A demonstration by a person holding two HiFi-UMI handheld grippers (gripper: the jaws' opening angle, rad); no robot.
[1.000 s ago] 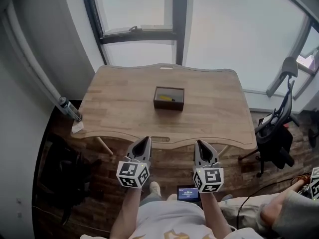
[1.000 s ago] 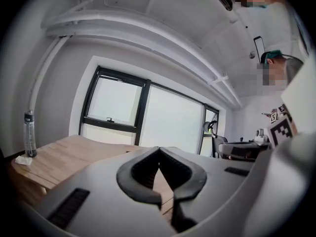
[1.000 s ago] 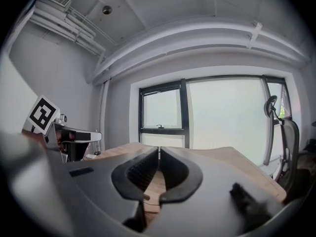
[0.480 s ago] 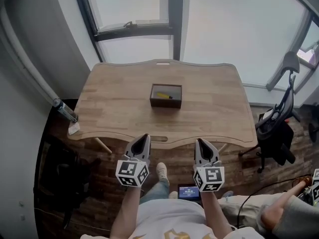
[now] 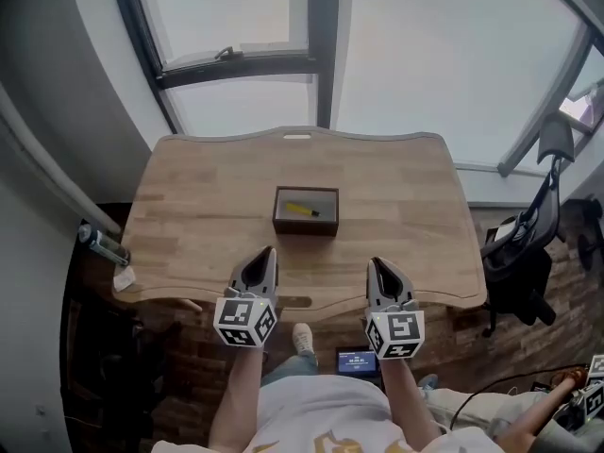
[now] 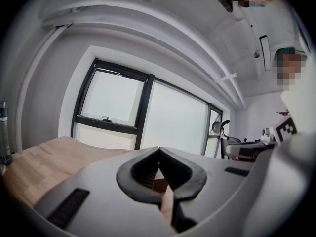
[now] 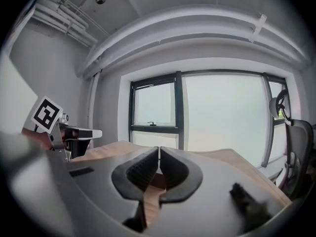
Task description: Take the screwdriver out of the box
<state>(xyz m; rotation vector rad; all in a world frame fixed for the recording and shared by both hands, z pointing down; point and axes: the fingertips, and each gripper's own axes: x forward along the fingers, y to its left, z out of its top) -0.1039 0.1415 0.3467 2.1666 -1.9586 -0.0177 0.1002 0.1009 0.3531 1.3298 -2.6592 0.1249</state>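
A small dark brown box [image 5: 306,211] stands open in the middle of the wooden table [image 5: 189,215]. A yellow-handled screwdriver [image 5: 303,209] lies inside it. My left gripper [image 5: 265,254] is shut and empty, hovering over the table's near edge, short of the box and to its left. My right gripper [image 5: 377,264] is shut and empty too, over the near edge to the right of the box. In the left gripper view the jaws [image 6: 159,150] meet at the tips, with the box showing just behind them. The right gripper view shows its jaws [image 7: 159,148] closed the same way.
A large window runs behind the table's far edge. A black office chair [image 5: 528,243] stands at the right of the table. A bottle [image 5: 97,243] sits at the table's left side. A small screen [image 5: 357,361] lies on the floor by my feet.
Both grippers have moved forward from in front of the table to over its near edge. The table and box now sit lower and nearer in the head view. Jaws stay shut.
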